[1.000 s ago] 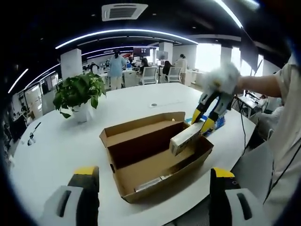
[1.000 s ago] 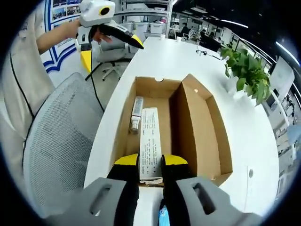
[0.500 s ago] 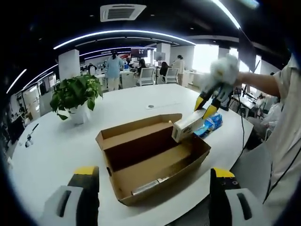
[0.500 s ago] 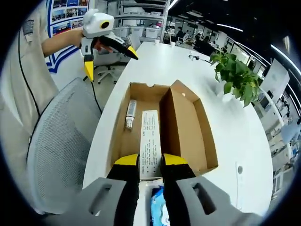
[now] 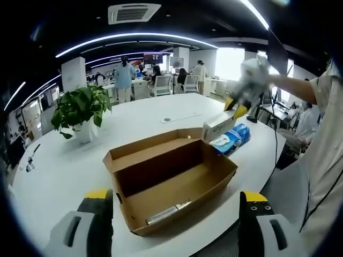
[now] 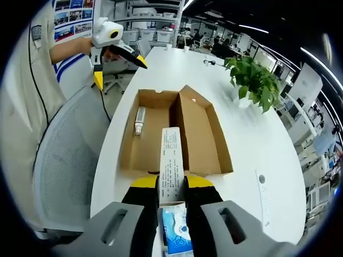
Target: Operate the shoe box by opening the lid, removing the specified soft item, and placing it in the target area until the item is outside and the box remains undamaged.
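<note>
The brown cardboard shoe box [image 5: 161, 184] [image 6: 144, 144] lies open on the white table, its lid [image 6: 199, 134] folded back. A silver tube [image 5: 166, 212] [image 6: 140, 120] rests inside. My right gripper [image 6: 171, 186] [image 5: 235, 108] is shut on a long white carton [image 6: 171, 163] [image 5: 217, 127], held above the table just past the box's end. Under it a blue soft pack [image 6: 174, 231] [image 5: 231, 140] lies on the table. My left gripper [image 5: 174, 217] [image 6: 122, 75] hangs open, nothing between its jaws, off the box's other end.
A potted green plant [image 5: 80, 110] [image 6: 252, 80] stands on the table beyond the box. A grey mesh chair [image 6: 59, 160] sits against the table's edge beside the box. A person's sleeve [image 5: 321, 139] is at the right. Office desks and people are far behind.
My right gripper has lifted the white carton out of the box and carried it back past the box's end, over the blue pack. The left gripper stays open.
</note>
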`<state>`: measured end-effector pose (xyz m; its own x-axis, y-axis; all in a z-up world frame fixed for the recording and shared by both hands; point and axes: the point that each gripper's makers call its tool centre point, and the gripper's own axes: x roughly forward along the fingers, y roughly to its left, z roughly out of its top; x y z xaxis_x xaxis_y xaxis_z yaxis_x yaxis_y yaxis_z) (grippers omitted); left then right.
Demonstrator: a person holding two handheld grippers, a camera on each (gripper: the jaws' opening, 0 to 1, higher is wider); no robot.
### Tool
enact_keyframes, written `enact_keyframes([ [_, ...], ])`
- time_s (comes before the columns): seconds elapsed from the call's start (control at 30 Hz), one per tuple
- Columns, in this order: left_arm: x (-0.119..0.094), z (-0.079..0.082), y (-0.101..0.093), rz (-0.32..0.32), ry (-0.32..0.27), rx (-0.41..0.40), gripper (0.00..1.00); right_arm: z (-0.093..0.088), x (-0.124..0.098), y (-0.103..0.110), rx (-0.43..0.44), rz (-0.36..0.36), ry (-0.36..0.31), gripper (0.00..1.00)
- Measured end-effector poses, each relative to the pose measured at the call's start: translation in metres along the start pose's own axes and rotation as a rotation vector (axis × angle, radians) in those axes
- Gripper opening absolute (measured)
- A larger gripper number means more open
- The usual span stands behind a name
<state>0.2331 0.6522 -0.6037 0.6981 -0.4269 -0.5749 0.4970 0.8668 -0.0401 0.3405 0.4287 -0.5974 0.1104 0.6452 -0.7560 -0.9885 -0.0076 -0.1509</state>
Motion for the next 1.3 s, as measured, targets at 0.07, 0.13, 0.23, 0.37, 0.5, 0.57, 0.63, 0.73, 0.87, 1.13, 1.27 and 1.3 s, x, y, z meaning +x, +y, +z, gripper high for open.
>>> enact_keyframes([
  [0.07, 0.001, -0.001, -0.001, -0.002, 0.003, 0.001, 1.00, -0.005, -0.005, -0.002, 0.005, -0.004, 0.003, 0.15],
  [0.13, 0.001, -0.001, -0.001, -0.003, 0.006, 0.003, 1.00, -0.010, -0.010, -0.004, 0.006, -0.010, 0.009, 0.15],
  [0.23, 0.002, -0.002, -0.002, -0.003, 0.013, 0.004, 1.00, -0.016, -0.018, -0.006, 0.009, -0.012, 0.013, 0.15],
  [0.37, 0.002, -0.002, -0.002, -0.006, 0.012, 0.001, 1.00, -0.028, -0.027, -0.009, 0.012, -0.016, 0.028, 0.15],
  [0.5, 0.002, -0.002, -0.001, -0.003, 0.012, -0.004, 1.00, -0.038, -0.034, -0.013, 0.019, -0.024, 0.039, 0.15],
  [0.57, 0.002, -0.003, -0.001, -0.003, 0.015, -0.005, 1.00, -0.041, -0.037, -0.015, 0.018, -0.028, 0.044, 0.15],
  [0.63, 0.003, -0.004, -0.001, -0.002, 0.021, -0.003, 1.00, -0.045, -0.040, -0.018, 0.020, -0.031, 0.048, 0.15],
  [0.73, 0.003, -0.004, 0.000, 0.001, 0.024, -0.004, 1.00, -0.051, -0.044, -0.023, 0.022, -0.037, 0.056, 0.15],
  [0.87, 0.004, -0.003, 0.000, 0.001, 0.025, -0.002, 1.00, -0.059, -0.047, -0.029, 0.024, -0.045, 0.069, 0.15],
  [1.13, 0.005, -0.005, 0.000, 0.000, 0.032, -0.004, 1.00, -0.082, -0.050, -0.044, 0.037, -0.052, 0.102, 0.15],
  [1.27, 0.008, -0.007, 0.000, 0.000, 0.041, -0.007, 1.00, -0.096, -0.051, -0.051, 0.043, -0.052, 0.126, 0.15],
  [1.3, 0.009, -0.007, 0.000, 0.001, 0.043, -0.008, 1.00, -0.099, -0.051, -0.053, 0.044, -0.053, 0.130, 0.15],
])
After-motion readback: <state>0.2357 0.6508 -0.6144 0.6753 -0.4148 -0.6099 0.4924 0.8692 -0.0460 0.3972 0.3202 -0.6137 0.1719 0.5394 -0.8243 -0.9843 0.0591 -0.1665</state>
